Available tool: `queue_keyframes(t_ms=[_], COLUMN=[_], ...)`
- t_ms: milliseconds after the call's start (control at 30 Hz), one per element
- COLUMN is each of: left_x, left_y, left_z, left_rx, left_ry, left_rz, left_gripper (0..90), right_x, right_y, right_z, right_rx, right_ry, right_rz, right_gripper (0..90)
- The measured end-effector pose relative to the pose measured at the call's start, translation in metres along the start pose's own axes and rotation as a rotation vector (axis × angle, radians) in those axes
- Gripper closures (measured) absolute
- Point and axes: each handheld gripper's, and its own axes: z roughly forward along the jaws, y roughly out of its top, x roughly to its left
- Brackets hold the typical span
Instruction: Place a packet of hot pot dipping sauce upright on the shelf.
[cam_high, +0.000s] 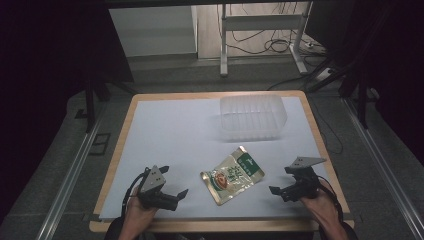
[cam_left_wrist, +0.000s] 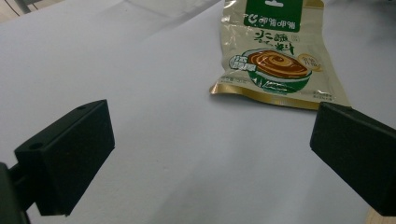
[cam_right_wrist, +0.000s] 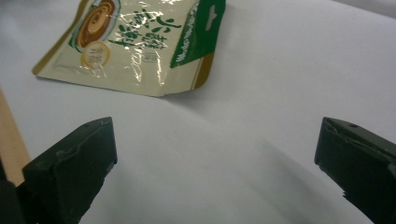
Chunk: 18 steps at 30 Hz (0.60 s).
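Glossy cream snack pouch (cam_high: 232, 175) with green header and a bowl picture is lying flat at the desk (cam_high: 170, 130) centre-front, 6 o'clock of the clear tub (cam_high: 253, 117). Left claw (cam_high: 173, 185) and right claw (cam_high: 280, 181) are flanking it at 8 and 4 o'clock, both gaping wide, gripping nothing.

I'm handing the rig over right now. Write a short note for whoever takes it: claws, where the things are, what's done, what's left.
Left claw: open, empty, near the table's front edge, left of the snack pouch.
Right claw: open, empty, right of the pouch.
Pouch: flat on the white sheet between the claws, untouched.
Clear plastic container: farther back, looks empty.
Done: nothing yet.
Left: probably grasp the pouch and place it in the container.
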Motion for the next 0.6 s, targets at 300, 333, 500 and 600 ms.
queue_keyframes(t_ms=[300, 333, 500, 600], left_x=[0.000, 0.000, 0.000, 0.000], left_y=[0.000, 0.000, 0.000, 0.000], left_z=[0.000, 0.000, 0.000, 0.001], left_rx=[-0.001, 0.001, 0.002, 0.003], left_ry=[0.000, -0.001, -0.002, -0.002], left_rz=[-0.001, -0.001, 0.000, 0.001], left_gripper=[0.0, 0.0, 0.0, 0.0], right_x=[0.005, 0.006, 0.011, 0.012], right_y=[0.007, 0.008, 0.013, 0.015], right_z=[0.008, 0.009, 0.018, 0.020], right_rx=[0.007, 0.012, 0.033, 0.030], right_ry=[0.009, 0.010, -0.015, -0.016], right_rz=[-0.001, -0.002, -0.006, -0.006], right_gripper=[0.0, 0.0, 2.2, 2.4])
